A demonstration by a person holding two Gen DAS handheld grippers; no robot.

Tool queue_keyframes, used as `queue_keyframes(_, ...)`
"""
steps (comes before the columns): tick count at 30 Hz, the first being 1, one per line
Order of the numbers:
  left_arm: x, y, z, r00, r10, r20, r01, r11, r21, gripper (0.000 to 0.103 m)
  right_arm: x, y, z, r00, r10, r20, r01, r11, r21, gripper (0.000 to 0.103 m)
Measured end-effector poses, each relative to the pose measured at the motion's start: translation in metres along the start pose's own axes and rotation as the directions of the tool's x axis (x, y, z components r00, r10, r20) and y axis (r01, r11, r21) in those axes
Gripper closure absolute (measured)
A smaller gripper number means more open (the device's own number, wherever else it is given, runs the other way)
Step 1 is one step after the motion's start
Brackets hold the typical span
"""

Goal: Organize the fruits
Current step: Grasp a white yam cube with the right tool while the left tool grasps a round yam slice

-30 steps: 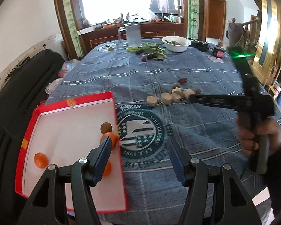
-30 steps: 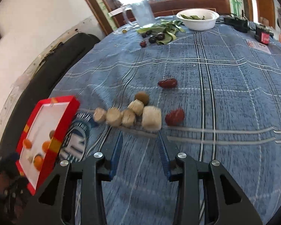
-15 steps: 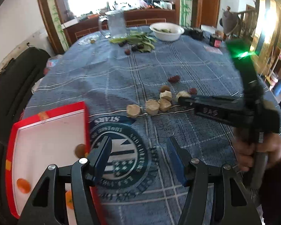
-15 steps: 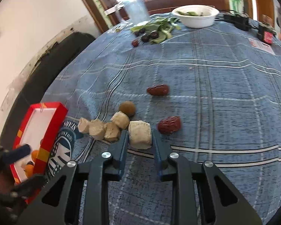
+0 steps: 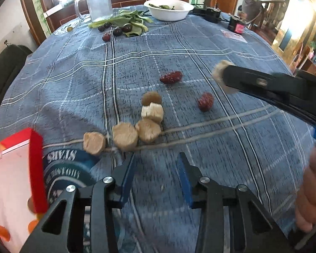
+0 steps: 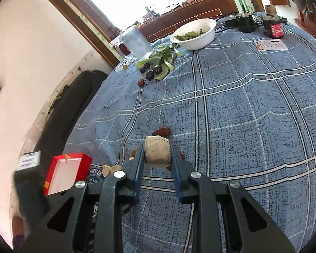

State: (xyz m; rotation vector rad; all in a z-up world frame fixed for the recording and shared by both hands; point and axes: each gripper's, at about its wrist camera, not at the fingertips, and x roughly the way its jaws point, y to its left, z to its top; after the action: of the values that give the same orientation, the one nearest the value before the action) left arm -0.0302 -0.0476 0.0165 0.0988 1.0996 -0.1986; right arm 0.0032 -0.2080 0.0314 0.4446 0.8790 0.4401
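A: What has the right gripper (image 6: 157, 157) got?

B: A pale, cut chunk of fruit (image 6: 157, 151). The jaws are closed down on its two sides and hold it clear above the blue checked cloth (image 6: 242, 109) of the worktop. From the left wrist camera the same chunk (image 5: 220, 73) shows at the tip of the right gripper (image 5: 223, 77), out toward the right edge of the worktop.

A: And the left gripper (image 5: 155, 162)?

B: Its jaws stand wide apart with nothing between them, low over the cloth near the front edge.

A: Where is the rest of the fruit?

B: Just ahead of the left gripper lies a row of three pale round chunks (image 5: 124, 136), touching one another, with a squarer white piece (image 5: 152, 112) and a brown round fruit (image 5: 151, 98) just behind them. Two red dates (image 5: 171, 77) lie apart from these, toward the middle. At the far edge, dark plums (image 5: 121, 29) sit among green leaves (image 5: 130, 20), beside a glass jug (image 5: 98, 2) and a white bowl (image 5: 168, 10).

A: The box?

B: A red box (image 5: 36, 168) with a white floor sits at the front left corner. Small orange fruits (image 5: 2, 233) lie in it. I cannot count them; part of the box is out of frame.
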Motion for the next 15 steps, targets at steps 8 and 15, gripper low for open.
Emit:
queue_keyframes(8,0.013,0.007,0.021,0.999,0.006,0.037,-0.005,1.0,-0.01,0.063,-0.005,0.0,0.002,1.0,0.029,0.005,-0.029,1.0,0.005,0.076)
queue_keyframes(15,0.01,-0.001,0.014,0.998,0.009,0.061,-0.012,0.999,0.048,0.078,-0.002,-0.003,0.003,1.0,0.027,-0.002,-0.027,1.0,0.017,0.076)
